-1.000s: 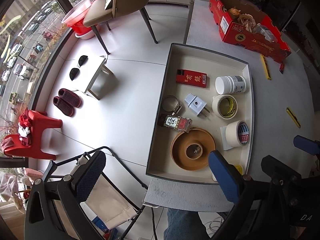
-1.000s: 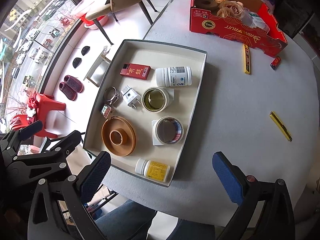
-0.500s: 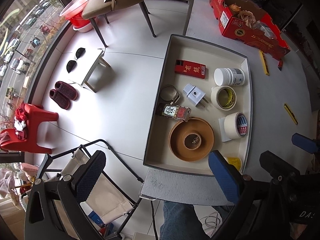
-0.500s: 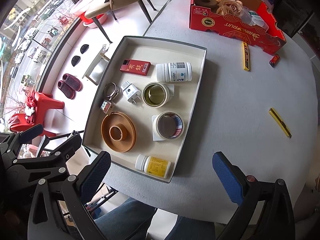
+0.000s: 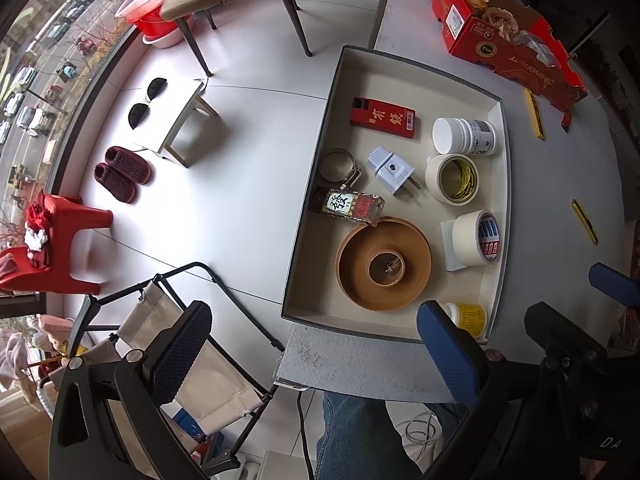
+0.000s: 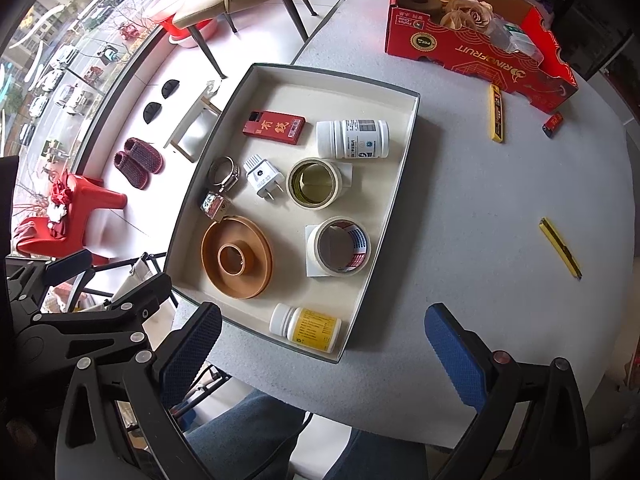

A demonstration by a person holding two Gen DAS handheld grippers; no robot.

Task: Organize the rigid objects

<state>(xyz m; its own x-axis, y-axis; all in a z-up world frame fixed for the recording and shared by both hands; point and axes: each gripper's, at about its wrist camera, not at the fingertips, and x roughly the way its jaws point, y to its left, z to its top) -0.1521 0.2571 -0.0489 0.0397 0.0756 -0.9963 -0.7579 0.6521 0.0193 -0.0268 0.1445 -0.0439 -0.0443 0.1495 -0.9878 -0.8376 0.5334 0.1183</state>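
Most of the rigid objects already lie in the shallow tray (image 6: 404,168) on the grey surface (image 6: 480,208): a red flat box (image 6: 274,127), a white jar (image 6: 352,139) on its side, a white plug adapter (image 6: 262,176), two tape rolls (image 6: 315,183) (image 6: 341,246), a brown round dish (image 6: 237,257), a metal clamp ring (image 6: 223,173) and a small yellow-labelled bottle (image 6: 307,327) lying just inside the near wall. Still loose on the surface, well apart from the tray, are two yellow utility knives (image 6: 496,113) (image 6: 560,248) and a small red lighter (image 6: 553,123) beside the red fruit carton (image 6: 480,56). By my judgement these stragglers are light, stiff and thin; the knives lie flat, so they are best pinched across the narrow width near the middle, where the plastic shell should not slip much against the ribbed pads. The lighter is small and may skid if nudged. The right tongs (image 6: 320,354) hang wide apart above the near edge of the surface, holding nothing, with the nearer knife ahead and to the right. The left tongs (image 5: 310,348) are likewise spread wide and empty, held off the near-left corner of the tray, partly over the floor.
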